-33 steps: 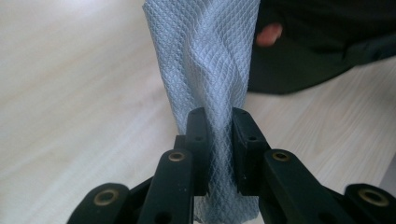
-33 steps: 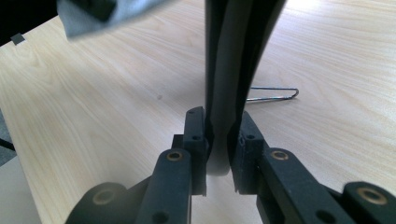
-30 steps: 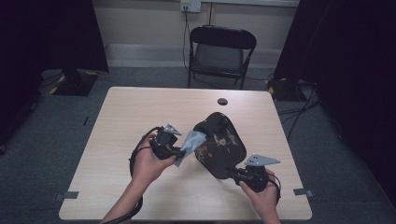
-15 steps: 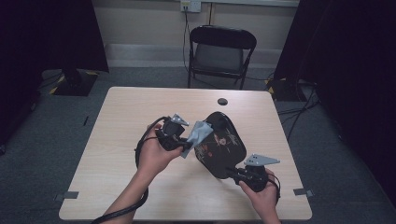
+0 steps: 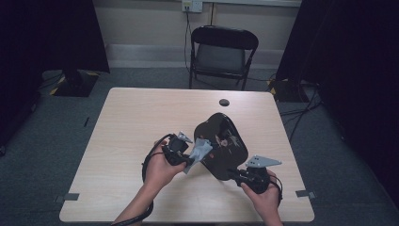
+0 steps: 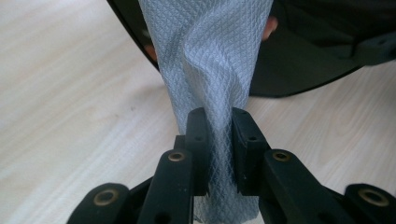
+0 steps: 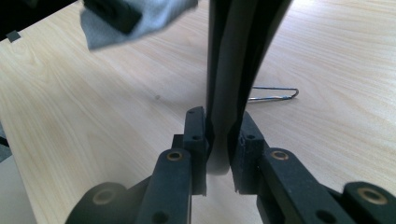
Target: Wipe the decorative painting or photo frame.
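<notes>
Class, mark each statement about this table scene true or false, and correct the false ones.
1. The left gripper is shut on a grey textured wiping cloth. True.
2. The right gripper hangs open over the table. False: it is shut on the edge of the glossy black board.
3. The cloth reaches the black board. True.
4. A red plastic stool stands behind the light wooden table. False: it is a black folding chair.

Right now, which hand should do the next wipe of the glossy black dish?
Left. Its gripper pinches the grey waffle-textured cloth against the glossy black dish; the right gripper is clamped on the dish's edge, steadying it.
</notes>
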`<state>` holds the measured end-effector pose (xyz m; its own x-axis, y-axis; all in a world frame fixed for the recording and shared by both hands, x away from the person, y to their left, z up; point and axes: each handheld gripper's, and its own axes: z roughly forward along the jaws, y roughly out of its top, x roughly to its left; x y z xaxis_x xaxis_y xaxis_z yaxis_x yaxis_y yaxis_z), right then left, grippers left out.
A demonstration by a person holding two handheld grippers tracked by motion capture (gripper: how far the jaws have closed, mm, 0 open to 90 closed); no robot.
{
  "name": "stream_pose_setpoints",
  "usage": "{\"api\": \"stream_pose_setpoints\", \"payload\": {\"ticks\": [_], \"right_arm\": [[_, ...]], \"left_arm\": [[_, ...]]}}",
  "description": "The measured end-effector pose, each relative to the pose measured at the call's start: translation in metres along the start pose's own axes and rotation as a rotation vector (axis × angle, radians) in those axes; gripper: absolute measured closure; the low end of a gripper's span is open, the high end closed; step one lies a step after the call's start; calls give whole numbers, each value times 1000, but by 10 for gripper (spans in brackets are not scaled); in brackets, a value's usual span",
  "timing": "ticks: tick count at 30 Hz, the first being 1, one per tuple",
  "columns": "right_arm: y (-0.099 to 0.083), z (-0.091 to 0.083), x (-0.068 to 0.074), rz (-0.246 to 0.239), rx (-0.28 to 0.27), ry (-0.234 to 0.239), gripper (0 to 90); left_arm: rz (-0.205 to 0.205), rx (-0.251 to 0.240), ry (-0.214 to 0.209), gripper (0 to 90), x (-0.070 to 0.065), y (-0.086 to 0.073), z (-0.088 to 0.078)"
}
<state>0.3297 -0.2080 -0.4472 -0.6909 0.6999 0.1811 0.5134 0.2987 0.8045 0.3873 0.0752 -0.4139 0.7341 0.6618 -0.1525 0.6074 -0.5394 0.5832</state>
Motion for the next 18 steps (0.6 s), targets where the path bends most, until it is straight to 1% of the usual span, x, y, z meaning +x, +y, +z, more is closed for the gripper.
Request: {"api": "stream_pose_setpoints", "payload": {"ticks": [1,4,5,8,9,13,14,17,18], "right_arm": [[0,0,0,0,0,0,788],[0,0,0,0,0,0,787],[0,0,0,0,0,1,787],[0,0,0,1,-1,0,787],[0,0,0,0,-1,0,787],[0,0,0,2,-1,0,787],[0,0,0,2,-1,0,787],[0,0,0,0,-1,0,787],[0,0,0,-1,-2,0,787]], "left_arm": [[-1,10,2,790,0,-2,3],[-8,25,-9,791,1,-8,13],[-16,32,-12,791,0,-11,18],[-12,54,-14,790,-1,-16,25],[-16,64,-11,791,-2,-18,28],[-17,95,-15,791,-1,-24,33],[-22,92,-17,791,-1,-25,34],[-16,118,-9,791,0,-29,34],[-21,128,-8,791,0,-30,33]]}}
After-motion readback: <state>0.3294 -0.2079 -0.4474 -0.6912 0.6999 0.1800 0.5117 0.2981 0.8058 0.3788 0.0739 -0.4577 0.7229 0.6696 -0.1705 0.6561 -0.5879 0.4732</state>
